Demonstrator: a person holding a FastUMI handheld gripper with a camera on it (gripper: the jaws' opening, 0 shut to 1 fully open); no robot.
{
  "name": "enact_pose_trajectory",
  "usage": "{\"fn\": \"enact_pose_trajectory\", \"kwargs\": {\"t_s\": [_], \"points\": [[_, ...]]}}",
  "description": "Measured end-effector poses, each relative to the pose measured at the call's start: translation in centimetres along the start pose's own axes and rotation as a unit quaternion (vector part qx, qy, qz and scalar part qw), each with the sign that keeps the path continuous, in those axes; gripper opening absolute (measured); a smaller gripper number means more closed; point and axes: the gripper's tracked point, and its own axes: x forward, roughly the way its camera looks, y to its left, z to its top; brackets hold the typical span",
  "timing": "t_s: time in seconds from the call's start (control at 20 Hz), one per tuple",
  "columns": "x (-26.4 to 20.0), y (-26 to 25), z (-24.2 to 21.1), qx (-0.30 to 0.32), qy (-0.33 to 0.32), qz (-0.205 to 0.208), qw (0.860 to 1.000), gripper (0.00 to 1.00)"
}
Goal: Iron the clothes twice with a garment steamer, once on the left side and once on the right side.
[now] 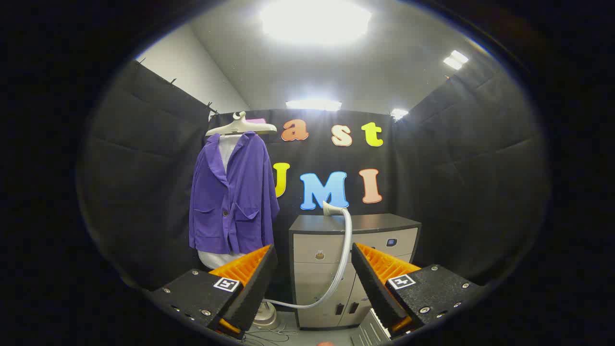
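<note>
Well apart, gripper [314, 269] open, empty; purple jacket [233, 194] beyond, unlabelled

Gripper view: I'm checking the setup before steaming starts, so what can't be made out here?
- Steamer head on the cabinet: too small to tell its shape or facing.
- Hose lower end: hidden behind the left finger of the open gripper.
- Purple jacket back side: turned away.
- Stand base: partly covered by that finger.
</note>
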Motion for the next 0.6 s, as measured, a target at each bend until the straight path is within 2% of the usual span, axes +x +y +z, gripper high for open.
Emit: {"fn": "enact_pose_trajectory", "kwargs": {"t_s": [0.6], "points": [[0.3,1.3,0.2,0.014,0.002,0.008,1.0,0.96]]}}
